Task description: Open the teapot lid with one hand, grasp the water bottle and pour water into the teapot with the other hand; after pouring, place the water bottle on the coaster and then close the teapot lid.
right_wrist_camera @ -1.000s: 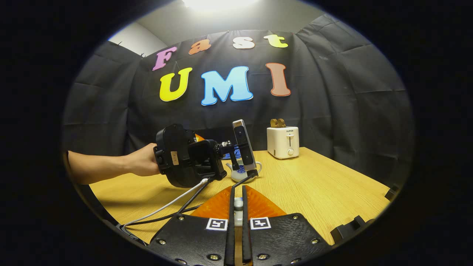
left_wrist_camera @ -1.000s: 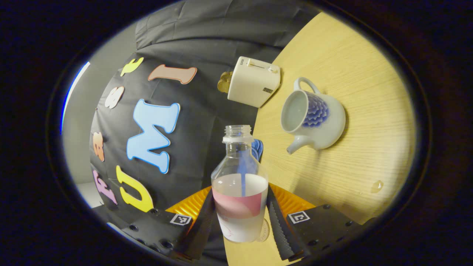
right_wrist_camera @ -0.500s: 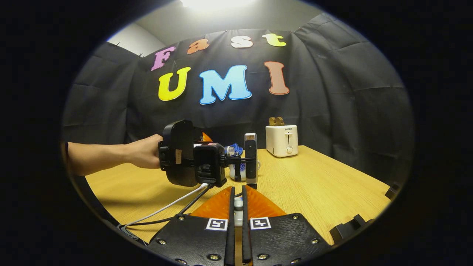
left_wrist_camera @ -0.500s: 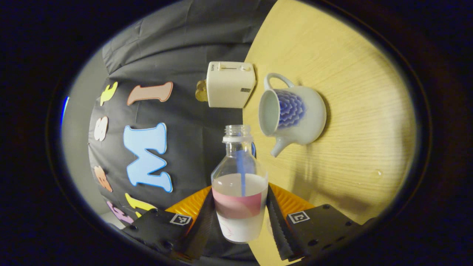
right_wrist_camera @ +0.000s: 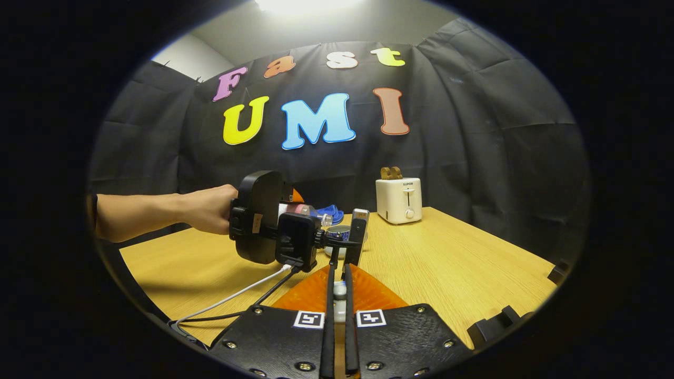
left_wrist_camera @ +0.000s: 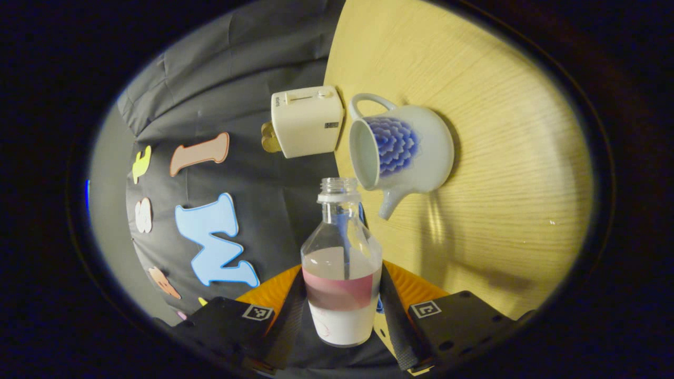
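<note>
My left gripper (left_wrist_camera: pixel 342 271) is shut on a clear water bottle (left_wrist_camera: pixel 342 284) with a pink and white label, and the bottle is rolled well onto its side. Its uncapped mouth lies just beside the open rim of the white teapot (left_wrist_camera: pixel 405 152) with blue petals, which stands lidless on the wooden table (left_wrist_camera: pixel 500 184). I see no stream of water. In the right gripper view a hand holds the left gripper (right_wrist_camera: pixel 263 221) with the bottle (right_wrist_camera: pixel 303 209) over the half-hidden teapot (right_wrist_camera: pixel 339 232). My right gripper (right_wrist_camera: pixel 337 269) is shut on a small pale piece, the teapot lid (right_wrist_camera: pixel 340 291), low over the table's near side.
A white toaster (right_wrist_camera: pixel 399 200) with toast in it stands at the back of the table (right_wrist_camera: pixel 447 263), and it also appears beside the teapot as the toaster (left_wrist_camera: pixel 305 121). A blue object (right_wrist_camera: pixel 330 215) lies behind the bottle. A white and a black cable (right_wrist_camera: pixel 237 297) trail from the left gripper.
The left gripper has rolled further, tipping the bottle closer to level and bringing its mouth nearer the teapot's opening. The right gripper has stayed almost still with the lid.
</note>
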`<state>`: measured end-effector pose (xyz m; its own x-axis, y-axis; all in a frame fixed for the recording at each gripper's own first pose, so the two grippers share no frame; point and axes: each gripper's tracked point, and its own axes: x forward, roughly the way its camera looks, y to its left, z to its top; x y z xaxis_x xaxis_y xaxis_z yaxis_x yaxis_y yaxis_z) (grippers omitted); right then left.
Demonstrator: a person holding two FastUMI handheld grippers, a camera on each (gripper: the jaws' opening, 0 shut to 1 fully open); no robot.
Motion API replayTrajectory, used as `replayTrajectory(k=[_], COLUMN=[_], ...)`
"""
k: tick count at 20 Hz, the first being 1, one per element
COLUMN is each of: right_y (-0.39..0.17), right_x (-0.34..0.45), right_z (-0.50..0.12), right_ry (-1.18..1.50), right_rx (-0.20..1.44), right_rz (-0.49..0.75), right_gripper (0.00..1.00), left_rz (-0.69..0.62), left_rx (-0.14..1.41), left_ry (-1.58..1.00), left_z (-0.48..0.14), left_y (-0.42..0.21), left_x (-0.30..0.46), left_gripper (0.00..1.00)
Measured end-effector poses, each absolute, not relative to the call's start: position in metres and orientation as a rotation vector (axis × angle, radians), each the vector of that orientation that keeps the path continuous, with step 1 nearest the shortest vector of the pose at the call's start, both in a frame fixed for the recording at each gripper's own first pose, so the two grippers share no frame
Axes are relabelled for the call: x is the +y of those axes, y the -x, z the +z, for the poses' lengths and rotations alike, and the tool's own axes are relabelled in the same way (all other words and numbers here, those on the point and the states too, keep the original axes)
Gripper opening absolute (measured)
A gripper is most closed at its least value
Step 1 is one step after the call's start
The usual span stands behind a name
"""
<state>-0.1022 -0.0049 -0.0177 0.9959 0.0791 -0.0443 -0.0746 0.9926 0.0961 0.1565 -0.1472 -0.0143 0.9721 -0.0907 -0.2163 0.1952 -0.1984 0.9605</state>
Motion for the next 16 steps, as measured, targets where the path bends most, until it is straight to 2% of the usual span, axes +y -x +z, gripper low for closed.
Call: replayTrajectory(k=[16], right_y=[0.1043], right_x=[-0.0103], right_z=[-0.0211], right_ry=[-0.111], right_rx=[0.059], right_rz=[0.071], right_gripper=[0.08], left_rz=[-0.281], left_rx=[0.059], left_ry=[-1.942], left_z=[-0.0069], left_y=[-0.1633], left_x=[-0.1551], left_gripper=[0.86])
